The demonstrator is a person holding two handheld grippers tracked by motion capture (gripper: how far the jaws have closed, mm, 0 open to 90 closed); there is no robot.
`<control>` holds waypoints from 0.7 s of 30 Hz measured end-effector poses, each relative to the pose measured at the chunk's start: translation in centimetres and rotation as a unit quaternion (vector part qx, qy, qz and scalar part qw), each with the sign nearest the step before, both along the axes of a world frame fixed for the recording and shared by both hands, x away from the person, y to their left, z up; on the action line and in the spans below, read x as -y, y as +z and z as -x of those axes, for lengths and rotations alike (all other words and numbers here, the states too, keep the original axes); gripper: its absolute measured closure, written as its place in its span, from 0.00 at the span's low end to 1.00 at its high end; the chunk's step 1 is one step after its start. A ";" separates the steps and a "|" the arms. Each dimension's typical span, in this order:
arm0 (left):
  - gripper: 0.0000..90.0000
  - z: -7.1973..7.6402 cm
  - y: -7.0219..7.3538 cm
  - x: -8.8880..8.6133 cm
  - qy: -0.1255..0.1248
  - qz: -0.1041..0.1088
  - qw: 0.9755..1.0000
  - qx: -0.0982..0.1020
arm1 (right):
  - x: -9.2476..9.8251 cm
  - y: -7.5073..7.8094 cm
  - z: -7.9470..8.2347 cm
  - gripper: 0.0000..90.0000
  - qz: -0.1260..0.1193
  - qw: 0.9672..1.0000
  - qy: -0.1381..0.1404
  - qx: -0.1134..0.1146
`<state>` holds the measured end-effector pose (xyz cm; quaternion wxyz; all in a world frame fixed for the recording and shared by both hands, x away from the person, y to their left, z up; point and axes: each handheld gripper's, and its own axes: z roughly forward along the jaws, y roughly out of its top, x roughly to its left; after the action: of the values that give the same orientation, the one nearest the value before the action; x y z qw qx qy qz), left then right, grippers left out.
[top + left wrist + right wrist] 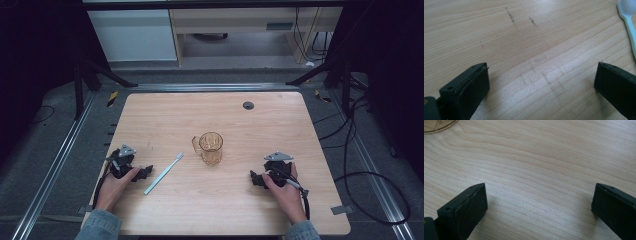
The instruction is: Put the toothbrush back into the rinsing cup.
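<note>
The toothbrush (164, 173) lies flat on the wooden table (240, 210), left of centre, btwn the cup and my left gripper. Its long axis runs on a diagonal: brush head at the far-right end, pointing toward the cup, handle end nearer me and to the left. It's pale, whitish-blue. In the left gripper view one end of it (628, 22) comes in at the top right corner, flat on the wood, apart from my jaws; can't tell from there which end it is.

The cup (211, 148) stands upright near the table's middle, clear amber plastic, handle on its left side, just beyond the brush head, not touching it as far as I can tell. In the right gripper view a bit of its amber edge (437, 125) sits in the top left corner.

My left gripper (141, 172) rests on the table just left of the toothbrush handle, my left hand (117, 186) on it. Jaws wide apart, nothing btwn them but bare wood w/ a few dark scuff marks (511, 17) farther out.

My right gripper (256, 178) rests on the table's right side, well apart from the cup, right hand (285, 192) over it, cable (303, 195) trailing back along my forearm. Jaws spread just as wide, holding nothing, plain wood grain btwn them.

A small dark round grommet (248, 105) sits near the far edge.
</note>
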<state>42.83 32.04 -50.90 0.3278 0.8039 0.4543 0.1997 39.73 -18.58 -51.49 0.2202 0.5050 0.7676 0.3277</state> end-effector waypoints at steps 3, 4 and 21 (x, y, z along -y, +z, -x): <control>0.02 0.0 0.5 0.1 0.001 -0.012 1.000 -0.017 | 0.0 0.0 0.0 0.01 -0.001 1.000 0.000 -0.001; 0.03 0.0 0.7 0.2 -0.003 -0.023 0.999 -0.023 | 0.0 0.0 0.0 0.01 -0.001 1.000 0.000 -0.001; 0.22 -0.3 7.0 4.5 -0.055 -0.143 0.982 -0.108 | 0.0 0.0 0.0 0.01 0.000 1.000 0.000 0.000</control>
<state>43.12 27.51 -43.94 0.1685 0.8834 0.4085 0.1560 39.73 -18.59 -51.49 0.2203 0.5050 0.7676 0.3275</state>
